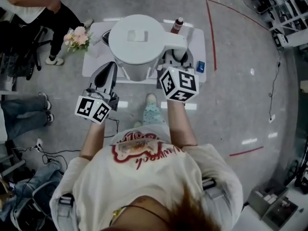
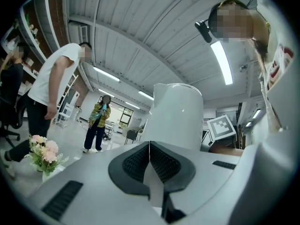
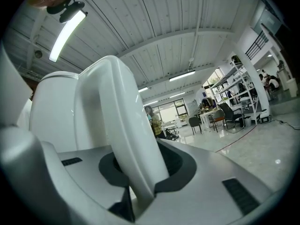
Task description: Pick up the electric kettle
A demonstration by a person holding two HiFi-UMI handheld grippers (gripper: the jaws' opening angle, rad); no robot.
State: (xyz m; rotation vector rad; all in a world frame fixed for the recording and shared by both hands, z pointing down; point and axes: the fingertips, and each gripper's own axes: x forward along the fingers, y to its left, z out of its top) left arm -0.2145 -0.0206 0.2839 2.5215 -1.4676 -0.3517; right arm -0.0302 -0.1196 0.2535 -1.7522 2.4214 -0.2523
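Note:
The white electric kettle point(image 1: 137, 42) is over a small white table point(image 1: 94, 57) in the head view, its lid facing up. My right gripper point(image 1: 174, 57) is shut on the kettle's curved handle point(image 3: 119, 125), which runs up between the dark pads in the right gripper view, with the kettle body point(image 3: 54, 107) to the left. My left gripper point(image 1: 107, 71) sits beside the kettle's left side, apart from it. Its pads meet at the tip with nothing between them point(image 2: 149, 146), and the kettle point(image 2: 178, 116) rises just beyond. The kettle's underside is hidden.
A vase of pink flowers point(image 1: 77, 37) stands at the table's left end, a dark red bottle point(image 1: 177, 25) at the back right and a small blue object point(image 1: 200, 66) on the right edge. People point(image 2: 51, 93) stand and sit to the left. Red tape point(image 1: 211, 32) marks the floor.

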